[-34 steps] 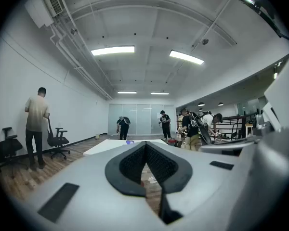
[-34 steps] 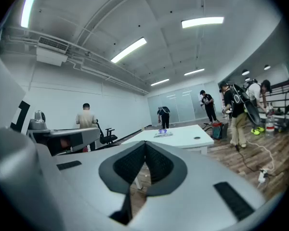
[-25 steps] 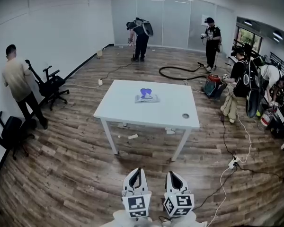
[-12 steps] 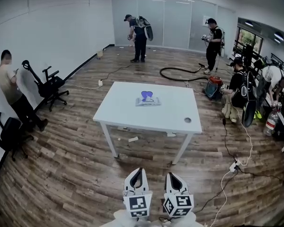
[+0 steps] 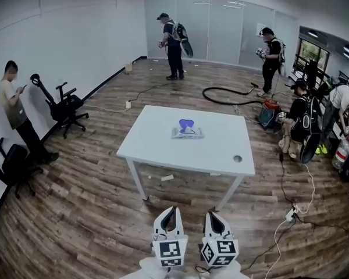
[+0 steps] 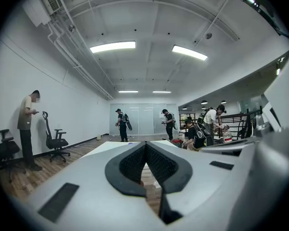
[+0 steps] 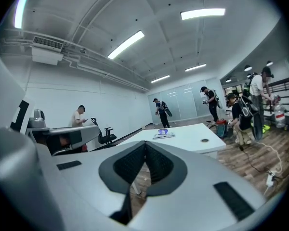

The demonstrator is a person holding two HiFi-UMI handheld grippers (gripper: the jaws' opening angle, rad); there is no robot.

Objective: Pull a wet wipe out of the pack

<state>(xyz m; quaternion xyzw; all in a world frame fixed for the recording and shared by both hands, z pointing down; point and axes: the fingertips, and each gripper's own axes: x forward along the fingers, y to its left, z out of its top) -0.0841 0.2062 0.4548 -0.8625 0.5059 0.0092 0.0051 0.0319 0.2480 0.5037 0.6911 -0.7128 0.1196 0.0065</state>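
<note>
The wet wipe pack lies flat near the middle of a white table, with a blue-purple piece standing up on top of it. In the right gripper view the wet wipe pack shows small on the table. Both grippers are held low and close to me, well short of the table. The left gripper is shut with nothing in it, its tips meeting in the left gripper view. Beside it, the right gripper is also shut and empty, jaws together in its own view.
Wood floor lies between me and the table. A round cable hole sits at the table's near right. Office chairs and a person stand at the left wall. Several people, a black hose and cables are at the back and right.
The table and pack have shifted slightly right and lower in the head view. The person at the left turned from the wall. Both grippers stay shut in the same place.
</note>
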